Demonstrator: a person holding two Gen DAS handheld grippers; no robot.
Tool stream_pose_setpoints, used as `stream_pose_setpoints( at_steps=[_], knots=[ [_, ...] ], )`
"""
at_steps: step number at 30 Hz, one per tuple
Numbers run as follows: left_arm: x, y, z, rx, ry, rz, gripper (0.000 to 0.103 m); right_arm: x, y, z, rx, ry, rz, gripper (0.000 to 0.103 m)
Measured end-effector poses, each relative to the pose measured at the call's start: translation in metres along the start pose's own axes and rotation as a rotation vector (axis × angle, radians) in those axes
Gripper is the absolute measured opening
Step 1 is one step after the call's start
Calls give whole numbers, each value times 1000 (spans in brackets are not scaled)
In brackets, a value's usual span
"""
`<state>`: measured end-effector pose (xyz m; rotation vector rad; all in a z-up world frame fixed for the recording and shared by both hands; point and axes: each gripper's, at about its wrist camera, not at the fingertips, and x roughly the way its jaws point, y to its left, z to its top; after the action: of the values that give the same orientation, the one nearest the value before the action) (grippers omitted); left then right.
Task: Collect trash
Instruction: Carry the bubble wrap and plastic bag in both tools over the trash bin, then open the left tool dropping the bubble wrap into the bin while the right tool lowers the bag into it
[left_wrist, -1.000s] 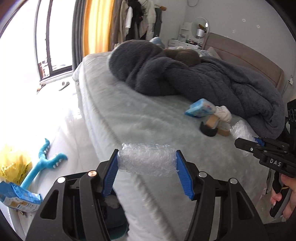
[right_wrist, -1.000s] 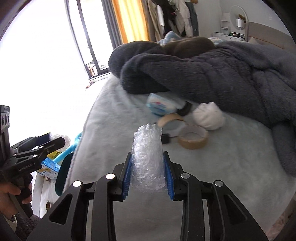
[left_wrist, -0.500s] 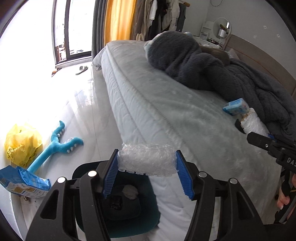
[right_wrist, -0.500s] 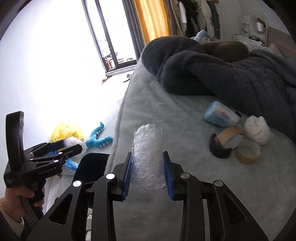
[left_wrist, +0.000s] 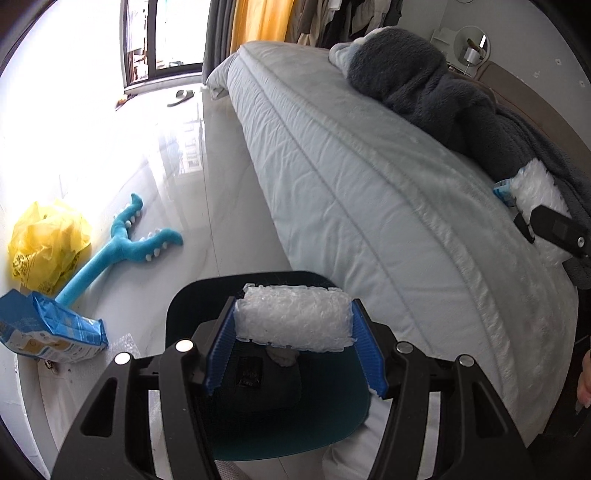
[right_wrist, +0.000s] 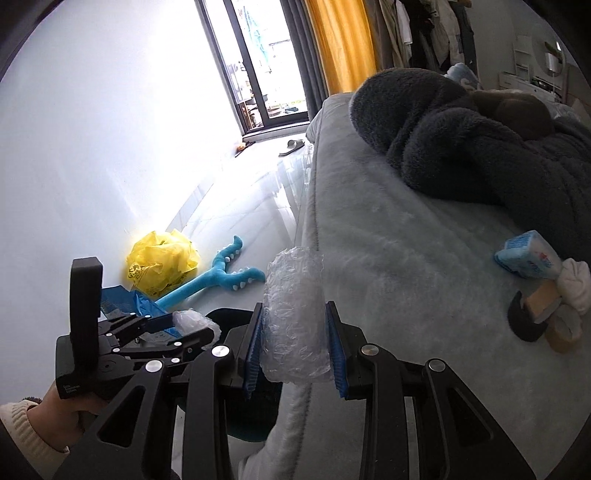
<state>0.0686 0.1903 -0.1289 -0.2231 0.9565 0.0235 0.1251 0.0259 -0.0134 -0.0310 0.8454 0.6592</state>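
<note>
My left gripper (left_wrist: 294, 314) is shut on a roll of clear bubble wrap (left_wrist: 293, 319), held crosswise between the blue pads. It hangs over a dark teal bin (left_wrist: 258, 275) on the floor beside the bed; the bin holds some dark and pale scraps. My right gripper (right_wrist: 294, 314) is shut on a second bubble wrap roll (right_wrist: 295, 317), which stands upright over the mattress edge. In the right wrist view the left gripper (right_wrist: 192, 328) and its bubble wrap roll (right_wrist: 190, 319) sit low on the left, above the partly hidden bin (right_wrist: 236, 317).
A yellow plastic bag (left_wrist: 48, 240), a blue plush toy (left_wrist: 122, 247) and a blue packet (left_wrist: 48, 332) lie on the floor by the wall. On the bed are a grey blanket (right_wrist: 461, 147), a blue tissue pack (right_wrist: 528, 254), tape rolls (right_wrist: 543, 310) and a white bundle (right_wrist: 572, 284).
Both grippers have swung left, from over the bed toward the floor beside it. The teal bin has come fully under the left gripper. Both grips are unchanged.
</note>
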Motion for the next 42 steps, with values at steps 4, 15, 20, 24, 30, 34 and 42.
stream_pose_setpoints(
  at_steps=[4, 15, 20, 24, 30, 34, 42],
  knots=[
    [12, 14, -9, -1, 63, 14, 63, 14, 16, 5, -18, 14, 20, 32],
    [36, 50, -32, -32, 222, 43, 63, 49, 53, 3, -73, 59, 34, 32],
    [36, 64, -36, -59, 244, 29, 77, 63, 68, 1, -97, 88, 46, 32],
    [28, 72, -33, -72, 217, 14, 86, 79, 76, -4, -101, 122, 56, 32],
    [11, 80, -23, -87, 147, -5, 88, 102, 83, -9, -91, 176, 61, 32],
    [-5, 86, -15, -104, 79, -20, 88, 116, 90, -13, -106, 213, 47, 32],
    [-38, 92, 1, -92, -51, 9, 88, 146, 97, -25, -108, 275, 30, 32]
  ],
)
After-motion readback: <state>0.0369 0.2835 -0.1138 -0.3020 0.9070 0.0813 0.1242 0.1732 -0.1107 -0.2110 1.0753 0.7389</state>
